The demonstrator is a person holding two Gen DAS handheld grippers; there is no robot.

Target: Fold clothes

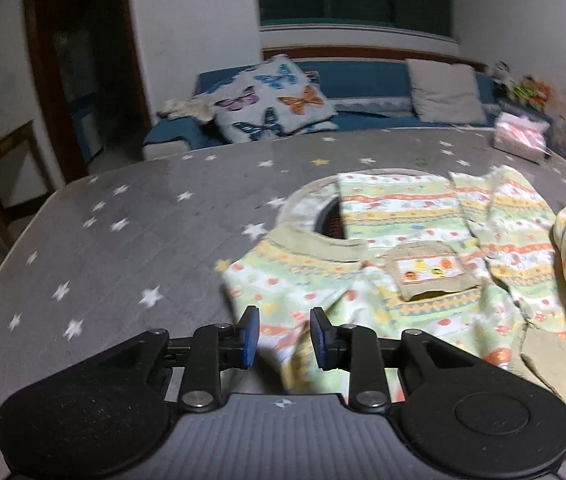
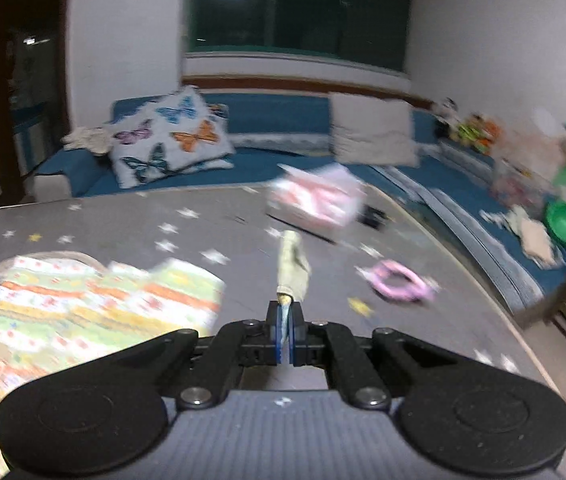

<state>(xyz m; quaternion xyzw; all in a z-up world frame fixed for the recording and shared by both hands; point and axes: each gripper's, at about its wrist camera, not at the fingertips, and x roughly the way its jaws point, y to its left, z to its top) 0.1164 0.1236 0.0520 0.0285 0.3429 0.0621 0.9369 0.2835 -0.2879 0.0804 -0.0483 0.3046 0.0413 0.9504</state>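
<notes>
Leftmost, the grey star-printed desk [image 1: 131, 216] lies bare under the left wrist camera, and beyond its far edge sits a blue sofa [image 1: 363, 76] with a butterfly cushion [image 1: 271, 100] and a plain beige cushion [image 1: 445, 90]. The left tool [image 1: 284, 330] hangs low at the near edge of the desk with its blue-padded jaws parted; a fold of the patterned garment [image 1: 403, 220] rises between them, but the pads do not press it, so this tool is released. The garment, striped in green, yellow and orange with tan trim, lies spread across the middle and right of the desk, its neck opening towards the left and a small tan pocket [image 1: 431, 274] facing up. Further right, part of the cloth lifts off the desk in a steep drape at the frame's edge. A pink packet [image 1: 519, 140] sits near the desk's far right corner.

In the right wrist view, the garment [image 2: 95, 304] fills the lower left. The right tool [image 2: 285, 330] is clenched on a tan cuff [image 2: 293, 268] of the garment, which sticks up past the pads. Right of it, a pink ring-shaped item [image 2: 399, 282] lies on the desk, blurred, and a green bowl [image 2: 563, 222] rests on the sofa at far right.
</notes>
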